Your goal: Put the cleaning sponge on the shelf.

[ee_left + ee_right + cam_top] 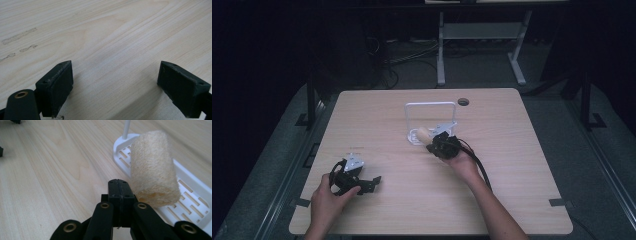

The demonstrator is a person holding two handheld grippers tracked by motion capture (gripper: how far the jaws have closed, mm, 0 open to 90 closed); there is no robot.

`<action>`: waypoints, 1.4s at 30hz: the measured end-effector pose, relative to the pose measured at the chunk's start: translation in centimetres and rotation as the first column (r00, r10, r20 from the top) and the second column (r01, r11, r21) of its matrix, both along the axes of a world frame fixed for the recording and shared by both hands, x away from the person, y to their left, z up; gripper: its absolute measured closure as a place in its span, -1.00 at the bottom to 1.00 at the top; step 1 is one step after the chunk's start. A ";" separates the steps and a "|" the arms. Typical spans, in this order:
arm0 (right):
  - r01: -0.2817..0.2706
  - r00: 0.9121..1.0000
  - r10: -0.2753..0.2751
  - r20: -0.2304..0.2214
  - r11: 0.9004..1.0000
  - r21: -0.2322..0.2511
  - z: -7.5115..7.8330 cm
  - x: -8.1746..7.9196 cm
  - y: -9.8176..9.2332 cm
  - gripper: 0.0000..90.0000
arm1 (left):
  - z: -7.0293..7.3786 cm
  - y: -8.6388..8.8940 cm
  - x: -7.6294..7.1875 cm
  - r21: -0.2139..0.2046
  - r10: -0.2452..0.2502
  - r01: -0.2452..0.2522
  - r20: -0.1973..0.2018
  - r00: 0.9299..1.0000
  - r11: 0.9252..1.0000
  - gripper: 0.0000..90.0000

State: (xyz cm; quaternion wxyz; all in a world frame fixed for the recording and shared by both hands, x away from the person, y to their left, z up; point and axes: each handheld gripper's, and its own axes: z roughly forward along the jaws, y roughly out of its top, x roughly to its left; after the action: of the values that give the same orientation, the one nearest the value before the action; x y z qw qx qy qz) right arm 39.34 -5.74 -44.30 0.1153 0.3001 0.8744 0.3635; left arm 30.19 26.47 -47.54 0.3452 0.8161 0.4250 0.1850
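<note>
A pale loofah roll (pixel 152 167) lies over the near end of a white slotted rack tray (pixel 190 182), just right of my right gripper (pixel 117 182). That gripper's jaws are pressed together with nothing visible between them, and the roll sits against their right side. From above, the loofah (pixel 424 134) is at the left end of the white wire rack (pixel 430 104) in the table's middle, with the right gripper (pixel 432 142) beside it. My left gripper (pixel 371 183) rests low at the front left. Its jaws stand wide apart over bare wood (pixel 115 75).
The light wooden table (pixel 512 175) has a cable hole (pixel 463 101) at the back. Faint smears (pixel 18 37) mark the wood ahead of the left gripper. A white desk frame (pixel 482 30) and cables stand on the dark floor beyond.
</note>
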 end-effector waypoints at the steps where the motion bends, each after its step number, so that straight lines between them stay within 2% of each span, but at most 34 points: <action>1: -0.001 1.000 0.001 -0.006 1.000 -0.001 -0.2 0.0 0.0 0.99 | 0.0 0.0 0.0 0.000 0.000 0.000 0.000 1.000 1.000 -0.72; 10: 0.027 1.000 -0.028 -0.006 0.999 -0.027 -1.3 0.7 -0.4 0.99 | 0.0 0.0 0.0 0.000 0.000 0.000 0.001 1.000 1.000 -0.72; 28: 0.119 0.993 -0.119 0.015 0.991 -0.052 -1.2 2.0 -2.4 0.99 | 0.0 0.0 0.0 0.000 0.000 0.000 0.000 1.000 1.000 -0.72; 37: 0.149 0.989 -0.148 0.026 0.987 -0.062 -1.2 2.6 -3.1 0.99 | 0.0 0.0 0.0 0.000 0.000 0.000 0.000 1.000 1.000 -0.72; 42: 0.145 0.989 -0.143 0.023 0.988 -0.055 -1.1 2.6 -3.3 0.98 | 0.0 0.0 0.0 0.000 0.000 0.000 0.000 1.000 1.000 -0.72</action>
State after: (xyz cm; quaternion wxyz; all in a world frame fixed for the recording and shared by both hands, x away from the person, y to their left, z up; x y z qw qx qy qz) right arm 41.97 -9.02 -45.40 0.1579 0.3556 0.8591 0.3324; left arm 30.19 26.47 -47.55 0.3454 0.8160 0.4249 0.1850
